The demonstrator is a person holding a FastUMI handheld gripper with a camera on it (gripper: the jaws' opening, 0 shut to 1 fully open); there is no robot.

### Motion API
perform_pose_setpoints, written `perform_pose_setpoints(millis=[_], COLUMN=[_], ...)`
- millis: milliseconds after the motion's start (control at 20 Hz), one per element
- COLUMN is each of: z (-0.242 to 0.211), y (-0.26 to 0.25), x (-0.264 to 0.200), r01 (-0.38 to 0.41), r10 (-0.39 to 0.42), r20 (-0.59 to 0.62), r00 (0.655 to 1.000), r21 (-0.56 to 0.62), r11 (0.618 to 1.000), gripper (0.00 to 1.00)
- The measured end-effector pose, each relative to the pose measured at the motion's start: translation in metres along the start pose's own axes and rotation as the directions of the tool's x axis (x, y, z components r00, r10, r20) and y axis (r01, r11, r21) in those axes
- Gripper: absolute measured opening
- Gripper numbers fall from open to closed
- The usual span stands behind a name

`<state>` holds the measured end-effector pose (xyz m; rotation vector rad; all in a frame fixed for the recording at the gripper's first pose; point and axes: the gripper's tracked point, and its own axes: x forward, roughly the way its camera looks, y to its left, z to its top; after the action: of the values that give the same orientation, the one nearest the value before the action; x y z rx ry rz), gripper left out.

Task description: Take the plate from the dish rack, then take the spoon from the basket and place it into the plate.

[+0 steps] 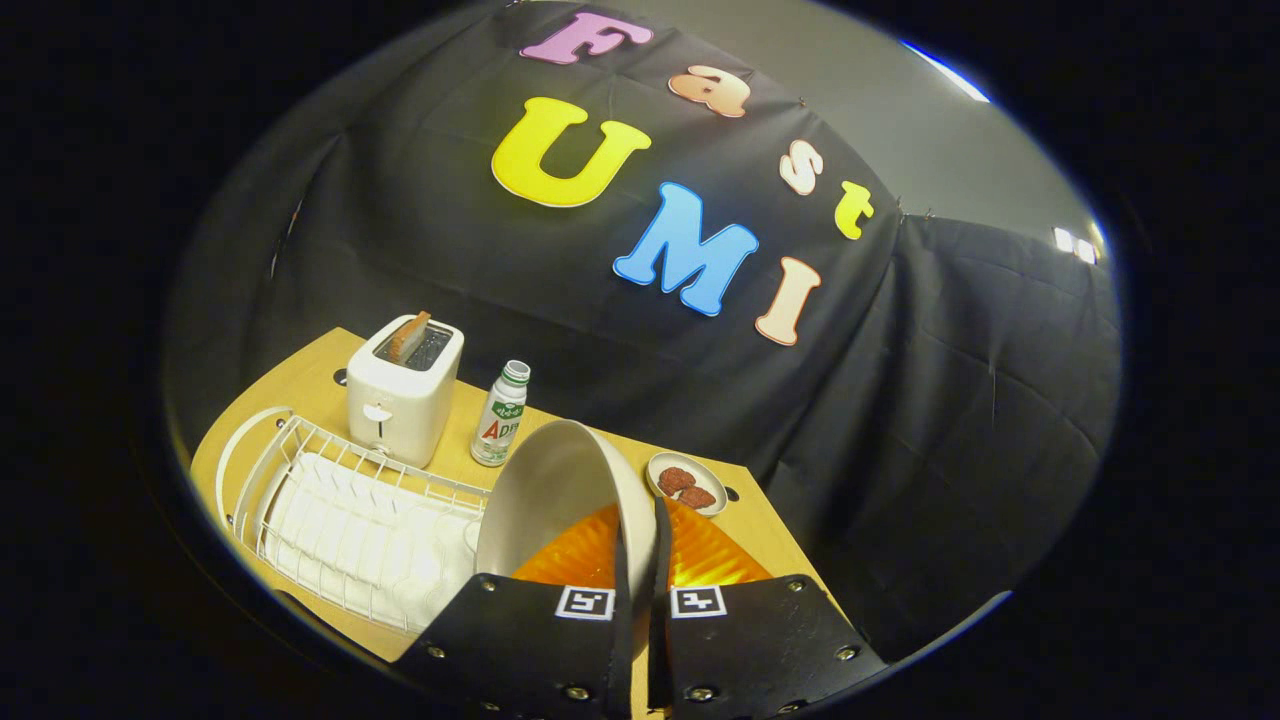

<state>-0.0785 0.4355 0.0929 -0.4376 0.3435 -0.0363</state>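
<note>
Now: plate (560,490) clamped by rim between fingers (640,590), tilted on edge, lifted just beside dish rack (340,520) at worktop (300,385) left end. Set-down needs plate tipped flat. Spoon, basket unlocated.

Hand-held gripper (640,560) clamped on plate (550,490) rim, plate tilted above dish rack (330,500); toaster (403,390), bottle (499,415) beyond.

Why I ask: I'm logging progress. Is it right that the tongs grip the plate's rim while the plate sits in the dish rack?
Not quite. The gripper view shows the tongs shut on the plate rim, but the plate is lifted clear of the dish rack.
</note>
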Motion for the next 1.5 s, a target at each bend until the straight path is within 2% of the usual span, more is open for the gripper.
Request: perform_pose_setpoints(millis=[350, 750, 1000, 1100, 1500], z=[-0.014, -0.058, -0.098, -0.117, -0.179], y=[0.008, 0.029, 0.055, 0.062, 0.085], x=[-0.037, -0.079, -0.105, -0.112, -0.118], r01=[-0.117, -0.253, -0.347, -0.362, -0.380], r10=[0.115, 0.255, 0.363, 0.391, 0.458], r20=[0.022, -0.009, -0.063, -0.094, -0.194], r00=[0.993, 0.967, 0.930, 0.915, 0.867], r21=[0.062, 0.093, 0.179, 0.235, 0.334], r11=[0.991, 0.963, 0.920, 0.902, 0.862], gripper=[0.06, 0.06, 0.06, 0.06, 0.06])
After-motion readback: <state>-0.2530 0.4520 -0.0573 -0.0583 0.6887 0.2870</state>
